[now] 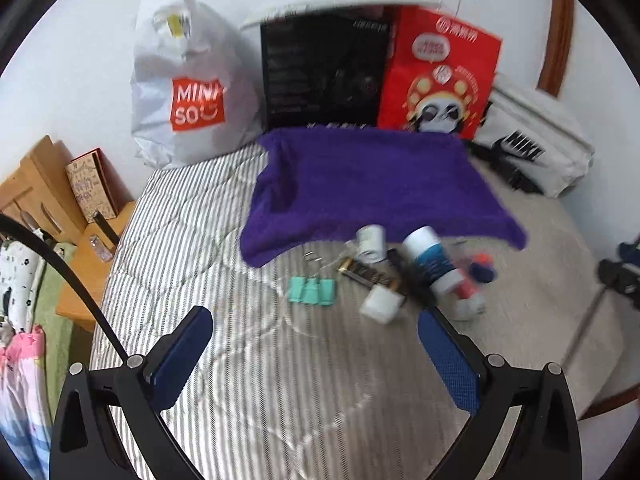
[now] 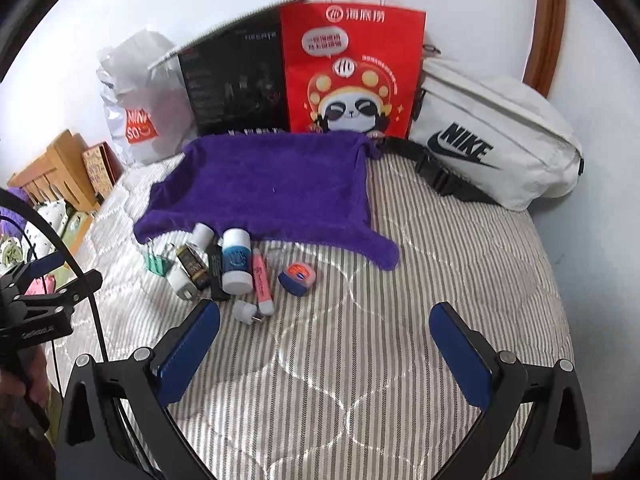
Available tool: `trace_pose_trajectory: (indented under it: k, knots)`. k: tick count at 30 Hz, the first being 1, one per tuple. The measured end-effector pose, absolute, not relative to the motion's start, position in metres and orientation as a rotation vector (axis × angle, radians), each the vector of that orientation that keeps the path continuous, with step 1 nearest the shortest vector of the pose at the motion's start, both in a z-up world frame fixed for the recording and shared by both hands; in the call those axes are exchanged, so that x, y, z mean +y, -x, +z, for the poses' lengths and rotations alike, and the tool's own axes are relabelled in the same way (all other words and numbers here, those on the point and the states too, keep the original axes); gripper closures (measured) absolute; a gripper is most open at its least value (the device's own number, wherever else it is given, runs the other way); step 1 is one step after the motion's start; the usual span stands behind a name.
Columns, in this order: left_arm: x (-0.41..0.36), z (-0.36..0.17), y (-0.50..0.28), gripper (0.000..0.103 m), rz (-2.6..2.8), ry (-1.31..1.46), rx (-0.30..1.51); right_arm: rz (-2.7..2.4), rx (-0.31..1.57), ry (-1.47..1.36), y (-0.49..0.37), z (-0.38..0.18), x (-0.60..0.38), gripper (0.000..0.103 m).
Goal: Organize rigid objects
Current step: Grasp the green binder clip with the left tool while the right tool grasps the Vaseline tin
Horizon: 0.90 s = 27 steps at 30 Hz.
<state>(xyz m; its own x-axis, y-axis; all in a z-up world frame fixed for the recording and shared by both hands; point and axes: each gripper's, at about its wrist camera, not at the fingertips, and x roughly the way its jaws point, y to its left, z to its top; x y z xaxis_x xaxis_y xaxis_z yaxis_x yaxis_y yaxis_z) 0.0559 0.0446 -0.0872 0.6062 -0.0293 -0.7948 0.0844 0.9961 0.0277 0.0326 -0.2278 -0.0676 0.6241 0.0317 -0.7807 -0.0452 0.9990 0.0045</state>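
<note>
Left gripper [image 1: 316, 320]: jaws spread wide and empty, hovering above the striped quilt [image 1: 248, 380], short of the cluster of small items.
Green binder clips [image 2: 157, 264]: leftmost of the cluster, on the quilt just below the towel's left corner.
White plug adapter [image 2: 181, 280]: just right of the clips, touching the dark gold-printed box [image 2: 194, 266].
Small white bottle [image 2: 202, 236]: lying at the towel's front edge, behind the dark box.
Black tube [image 2: 218, 276]: lying between the dark box and the blue-labelled bottle.
Blue-labelled bottle [image 2: 236, 262]: white, on its side, cap end touching the purple towel [image 2: 264, 184].
Pink tube [image 2: 262, 280]: just beside the bottle's right, cap toward the camera.
Tape roll [image 2: 298, 276]: blue and orange, slightly apart on the cluster's right.
Right gripper [image 2: 325, 320]: fingers parted wide, holding nothing, above bare quilt to the right of the cluster.
Background: Miniso bag [image 2: 138, 112], black box [image 2: 236, 80], red panda bag [image 2: 352, 76], white Nike bag [image 2: 492, 136] along the wall.
</note>
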Motion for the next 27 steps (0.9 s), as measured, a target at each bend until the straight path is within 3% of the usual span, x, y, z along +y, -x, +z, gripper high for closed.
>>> trace_pose_trajectory:
  k: [15,17,27]
  knots:
    - [0.056,-0.172,-0.113,0.012,-0.12,-0.042,0.964,0.05,1.011,0.0,-0.057,-0.127,-0.238,0.0]
    - [0.056,-0.178,-0.116,0.021,-0.121,-0.059,0.963,0.039,1.028,0.001,-0.06,-0.133,-0.24,0.0]
    - [0.049,-0.187,-0.118,0.047,-0.171,-0.083,0.906,0.031,1.057,0.023,-0.075,-0.149,-0.241,0.0]
